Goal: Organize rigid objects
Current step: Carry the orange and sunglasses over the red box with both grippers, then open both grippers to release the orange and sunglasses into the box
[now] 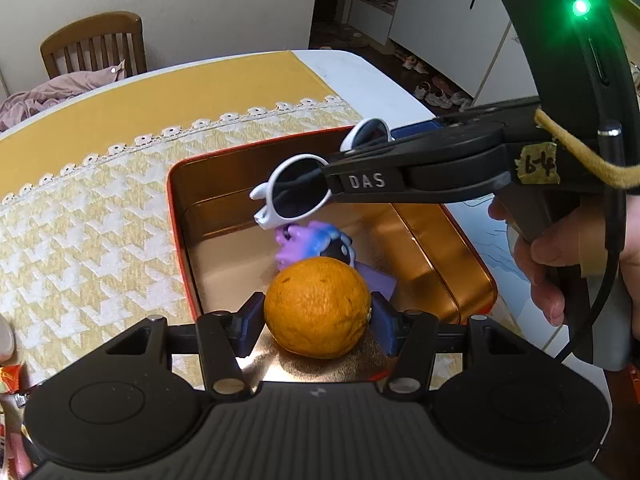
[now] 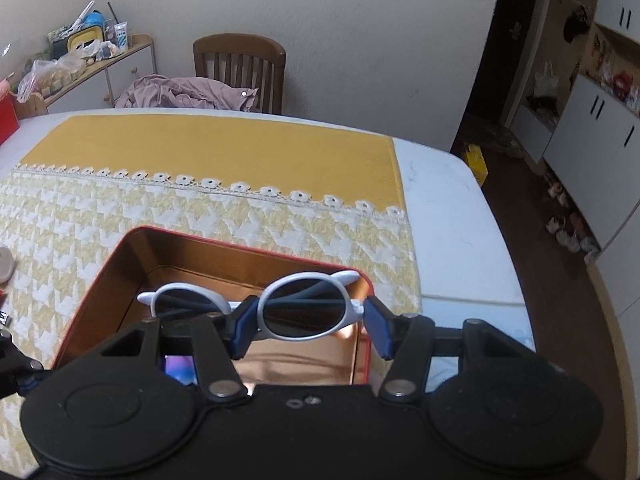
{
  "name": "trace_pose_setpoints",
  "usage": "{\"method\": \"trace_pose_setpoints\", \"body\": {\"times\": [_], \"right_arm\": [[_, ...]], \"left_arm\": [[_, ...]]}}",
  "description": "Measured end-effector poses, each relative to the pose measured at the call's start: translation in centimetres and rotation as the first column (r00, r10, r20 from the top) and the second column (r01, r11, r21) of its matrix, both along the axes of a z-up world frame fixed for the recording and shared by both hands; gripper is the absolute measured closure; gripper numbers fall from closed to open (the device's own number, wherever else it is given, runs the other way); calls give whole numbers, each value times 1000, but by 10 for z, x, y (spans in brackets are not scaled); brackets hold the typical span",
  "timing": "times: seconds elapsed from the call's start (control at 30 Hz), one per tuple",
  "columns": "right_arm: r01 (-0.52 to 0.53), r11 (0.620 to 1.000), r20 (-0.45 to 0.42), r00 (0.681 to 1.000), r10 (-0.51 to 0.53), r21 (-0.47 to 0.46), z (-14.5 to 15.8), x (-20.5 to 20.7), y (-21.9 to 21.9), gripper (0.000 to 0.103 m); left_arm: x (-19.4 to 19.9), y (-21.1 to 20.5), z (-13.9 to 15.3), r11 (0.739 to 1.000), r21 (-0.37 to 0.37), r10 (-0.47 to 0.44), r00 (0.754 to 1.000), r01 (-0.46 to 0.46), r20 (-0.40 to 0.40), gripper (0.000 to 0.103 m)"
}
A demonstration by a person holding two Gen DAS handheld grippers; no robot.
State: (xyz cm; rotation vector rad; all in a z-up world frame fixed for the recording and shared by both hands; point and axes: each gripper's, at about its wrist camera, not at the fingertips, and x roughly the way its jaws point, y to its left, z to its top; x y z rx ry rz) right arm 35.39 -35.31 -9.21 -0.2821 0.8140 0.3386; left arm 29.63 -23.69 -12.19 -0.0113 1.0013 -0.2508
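My left gripper (image 1: 318, 314) is shut on an orange (image 1: 316, 306) and holds it just above the near end of an open red tin (image 1: 176, 216) with a gold inside. A purple and blue toy (image 1: 310, 242) lies in the tin behind the orange. My right gripper (image 2: 306, 324) is shut on white-framed sunglasses (image 2: 304, 312), one lens between its blue pads (image 2: 378, 330), over the same tin (image 2: 96, 276). In the left wrist view the sunglasses (image 1: 296, 192) hang above the toy, held by the right gripper's black fingers (image 1: 400, 180) coming in from the right.
The tin stands on a yellow and white patterned cloth (image 1: 92, 216) over a white table (image 2: 452, 208). A wooden chair (image 2: 240, 68) with pink fabric stands at the far side. A round pale object (image 2: 4, 264) and snack wrappers (image 1: 10, 376) lie at the left.
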Motion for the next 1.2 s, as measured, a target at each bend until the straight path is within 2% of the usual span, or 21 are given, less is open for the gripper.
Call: {"method": "trace_pose_setpoints", "body": {"times": [0.27, 0.4, 0.6, 0.8, 0.9, 0.97, 1.07, 1.2], "right_arm": [[-2, 1000, 2, 1000, 2, -22, -7, 6, 7, 47], [11, 999, -3, 1000, -11, -40, -9, 8, 11, 47], [35, 998, -11, 999, -35, -57, -13, 12, 16, 46], [11, 998, -30, 999, -13, -63, -12, 14, 15, 46], [6, 999, -39, 999, -8, -47, -8, 12, 12, 45], [-4, 999, -43, 999, 2, -37, -5, 9, 10, 41], [-14, 1000, -47, 999, 13, -19, 1, 2, 7, 34], [-21, 1000, -48, 999, 21, 1, 10, -6, 1, 34]], "left_arm": [[15, -2, -16, 999, -5, 32, 998, -33, -52, 48], [17, -11, -21, 999, 33, 14, 999, -12, -48, 48], [17, -21, -22, 998, 62, 3, 999, 0, -44, 48], [21, -23, -20, 998, 63, 3, 997, 2, -72, 48], [21, -21, -19, 999, 53, 10, 996, -5, -84, 48], [20, -19, -16, 999, 33, 17, 997, -15, -81, 48], [18, -15, -10, 1000, 5, 19, 997, -18, -76, 37], [11, -11, -3, 1000, -15, 18, 998, -19, -59, 36]]}}
